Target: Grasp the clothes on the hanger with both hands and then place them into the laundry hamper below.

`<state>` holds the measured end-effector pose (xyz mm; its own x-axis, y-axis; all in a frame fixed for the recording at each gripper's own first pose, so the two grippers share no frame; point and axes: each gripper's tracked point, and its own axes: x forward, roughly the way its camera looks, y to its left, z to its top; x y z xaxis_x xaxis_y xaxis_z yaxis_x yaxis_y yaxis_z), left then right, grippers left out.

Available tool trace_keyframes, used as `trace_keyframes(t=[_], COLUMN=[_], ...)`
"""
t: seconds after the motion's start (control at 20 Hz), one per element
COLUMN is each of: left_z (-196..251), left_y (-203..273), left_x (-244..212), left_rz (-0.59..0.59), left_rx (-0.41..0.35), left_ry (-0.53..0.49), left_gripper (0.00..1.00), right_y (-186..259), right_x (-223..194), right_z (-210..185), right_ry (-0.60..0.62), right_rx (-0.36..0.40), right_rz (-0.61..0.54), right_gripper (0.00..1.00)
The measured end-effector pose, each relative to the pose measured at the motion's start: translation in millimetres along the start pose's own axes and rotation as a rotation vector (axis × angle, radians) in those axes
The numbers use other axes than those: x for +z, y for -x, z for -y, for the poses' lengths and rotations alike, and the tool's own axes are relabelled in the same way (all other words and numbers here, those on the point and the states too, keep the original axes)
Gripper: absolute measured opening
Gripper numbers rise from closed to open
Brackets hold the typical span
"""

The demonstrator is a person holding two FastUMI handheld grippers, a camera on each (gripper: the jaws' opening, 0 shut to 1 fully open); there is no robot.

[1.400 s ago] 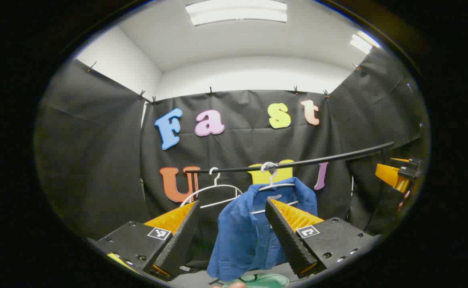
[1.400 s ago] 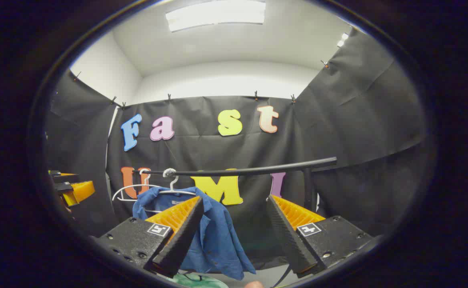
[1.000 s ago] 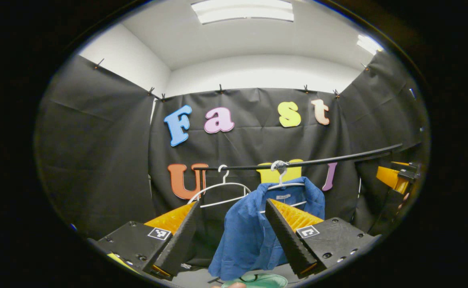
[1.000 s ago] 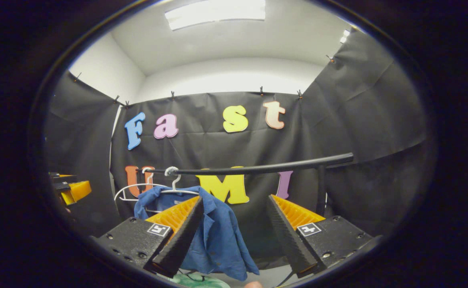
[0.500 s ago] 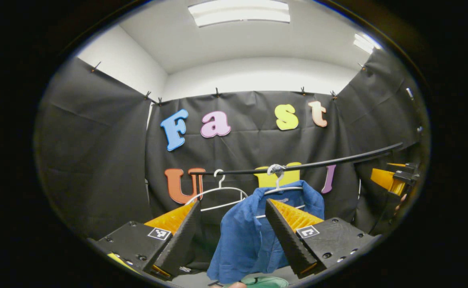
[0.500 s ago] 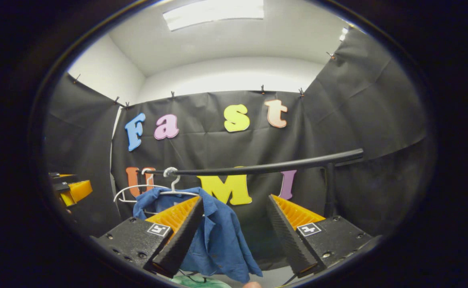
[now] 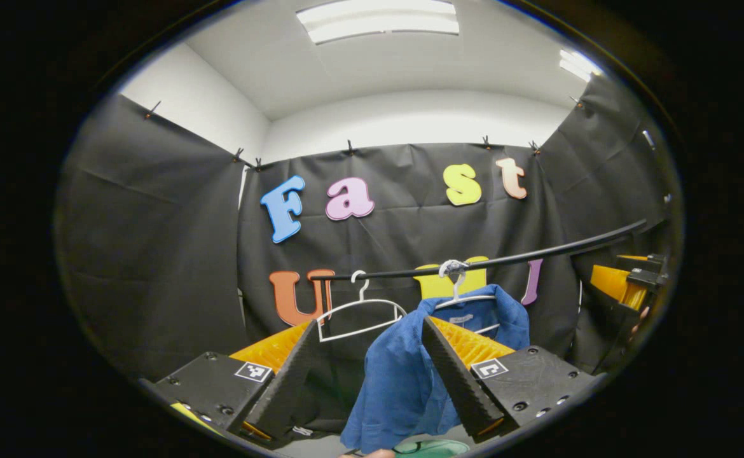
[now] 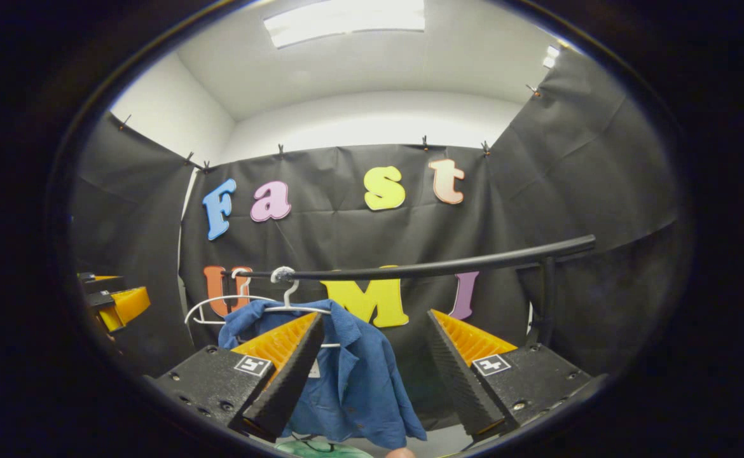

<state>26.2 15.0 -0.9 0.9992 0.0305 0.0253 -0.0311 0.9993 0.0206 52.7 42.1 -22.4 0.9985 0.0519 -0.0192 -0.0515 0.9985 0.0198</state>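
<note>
Ridged, wedge-shaped fingers of the left gripper (image 7: 367,375) stand wide apart around nothing, and those of the right gripper (image 8: 370,375) likewise. Beyond both, the crumpled blue woven shirt (image 7: 410,375) hangs on a thin white wire hanger (image 7: 464,298) from the smooth black round rail (image 7: 537,256), toward its left end beside a bare white wire hanger (image 7: 359,312). The right gripper view adds the rail's upright post (image 8: 547,305); the left gripper view shows the green hamper rim (image 7: 432,447) below the shirt.
</note>
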Motion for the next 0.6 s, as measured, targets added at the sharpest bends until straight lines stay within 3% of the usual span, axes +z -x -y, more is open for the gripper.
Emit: trace_keyframes(t=[0.6], left_z=[11.7], left_y=[-35.0], left_x=[-60.3], left_rz=[-0.140], left_rx=[-0.063], left_ry=[0.079], left_gripper=[1.00], right_y=[-25.8], right_x=[-45.2], right_z=[-33.5], right_ry=[0.090], right_rx=[-0.073], right_rz=[-0.080], right_gripper=[1.00])
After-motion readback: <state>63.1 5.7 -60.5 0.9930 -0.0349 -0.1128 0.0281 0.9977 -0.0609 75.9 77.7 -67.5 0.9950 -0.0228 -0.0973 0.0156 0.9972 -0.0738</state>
